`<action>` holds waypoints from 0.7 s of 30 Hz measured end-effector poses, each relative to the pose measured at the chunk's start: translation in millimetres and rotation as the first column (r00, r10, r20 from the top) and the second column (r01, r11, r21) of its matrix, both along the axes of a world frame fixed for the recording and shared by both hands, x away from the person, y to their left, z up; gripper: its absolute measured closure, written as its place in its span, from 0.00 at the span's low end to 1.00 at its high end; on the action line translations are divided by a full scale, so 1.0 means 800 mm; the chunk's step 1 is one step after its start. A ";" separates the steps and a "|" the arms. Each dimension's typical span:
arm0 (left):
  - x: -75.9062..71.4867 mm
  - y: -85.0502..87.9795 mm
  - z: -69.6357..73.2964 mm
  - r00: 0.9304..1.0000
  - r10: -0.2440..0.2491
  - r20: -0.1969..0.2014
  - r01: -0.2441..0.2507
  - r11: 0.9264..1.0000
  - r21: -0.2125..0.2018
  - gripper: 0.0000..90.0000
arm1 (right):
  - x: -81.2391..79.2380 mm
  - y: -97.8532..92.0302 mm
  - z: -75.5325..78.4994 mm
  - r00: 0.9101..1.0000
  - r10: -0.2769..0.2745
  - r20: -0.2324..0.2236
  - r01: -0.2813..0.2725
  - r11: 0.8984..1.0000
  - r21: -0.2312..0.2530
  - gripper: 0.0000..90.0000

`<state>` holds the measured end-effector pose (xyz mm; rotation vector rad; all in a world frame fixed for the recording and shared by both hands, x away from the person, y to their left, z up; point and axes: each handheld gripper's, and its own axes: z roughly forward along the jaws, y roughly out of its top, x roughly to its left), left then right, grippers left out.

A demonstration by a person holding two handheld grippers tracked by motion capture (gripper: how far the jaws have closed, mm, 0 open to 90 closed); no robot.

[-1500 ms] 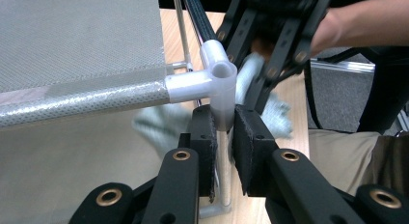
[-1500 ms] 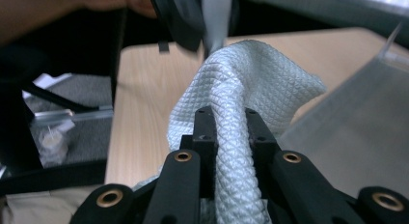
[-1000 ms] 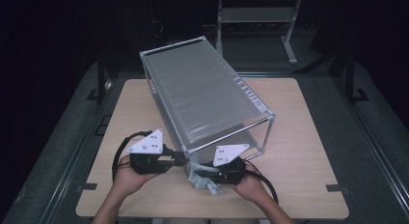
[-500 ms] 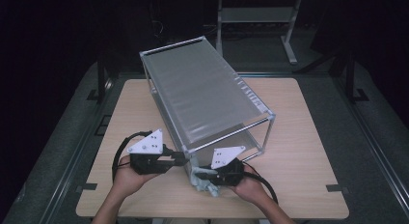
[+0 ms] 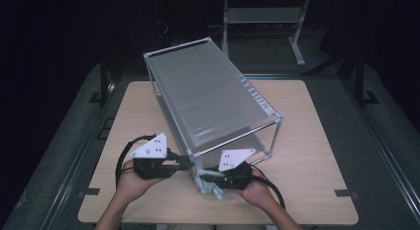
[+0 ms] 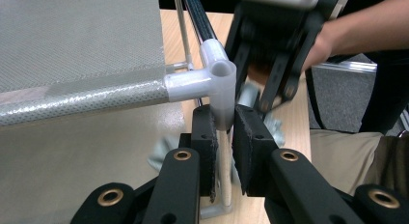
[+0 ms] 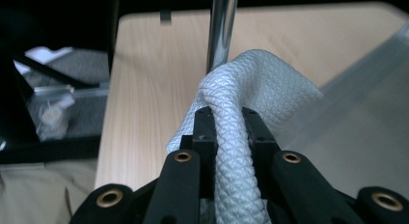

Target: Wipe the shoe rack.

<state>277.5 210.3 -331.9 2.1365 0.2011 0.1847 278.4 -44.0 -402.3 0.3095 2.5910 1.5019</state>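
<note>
Both jaws grip: our left gripper [image 6: 223,137] clamps the upright post [image 6: 223,159]; the right gripper [image 7: 226,125] presses its cloth [image 7: 251,89] against that post's foot.

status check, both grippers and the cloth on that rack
Left gripper shut on rack's corner post. Right gripper shut on cloth, against the upright pole. Nothing in the way.

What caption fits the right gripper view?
Right gripper jaws clamp a pale waffle-weave cloth against the rack's metal post, wooden table behind.
</note>
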 end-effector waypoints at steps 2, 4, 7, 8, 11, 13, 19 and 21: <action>0.001 0.000 0.000 1.000 -0.002 -0.004 0.002 1.000 0.000 0.88 | 0.001 0.001 0.002 1.000 0.002 0.006 -0.002 1.000 0.000 0.88; 0.001 0.000 0.000 1.000 -0.002 -0.003 0.002 1.000 0.001 0.88 | 0.002 0.002 -0.004 1.000 0.000 -0.009 0.000 1.000 0.000 0.88; 0.001 0.000 -0.001 1.000 -0.003 -0.002 0.003 1.000 -0.001 0.88 | 0.007 0.008 -0.039 0.998 -0.010 -0.061 0.006 0.998 -0.055 0.88; 0.001 0.000 -0.001 1.000 -0.003 -0.003 0.003 1.000 -0.001 0.88 | 0.007 0.010 -0.049 0.998 -0.011 -0.068 0.005 0.997 -0.077 0.88; 0.001 0.000 -0.001 1.000 -0.004 -0.002 0.004 1.000 -0.001 0.88 | 0.007 0.011 -0.062 0.995 -0.013 -0.096 0.003 0.995 -0.104 0.88; 0.002 0.000 0.000 1.000 -0.005 -0.004 0.005 1.000 -0.003 0.88 | 0.005 0.009 -0.052 0.996 -0.011 -0.086 0.004 0.997 -0.082 0.88; 0.000 0.000 0.000 1.000 -0.002 -0.001 0.002 1.000 0.002 0.88 | 0.002 0.000 -0.011 1.000 0.004 -0.022 -0.004 1.000 -0.005 0.88; 0.000 0.000 -0.001 1.000 0.000 -0.002 0.000 1.000 -0.004 0.88 | 0.003 0.002 -0.014 1.000 0.005 -0.018 -0.005 1.000 -0.013 0.88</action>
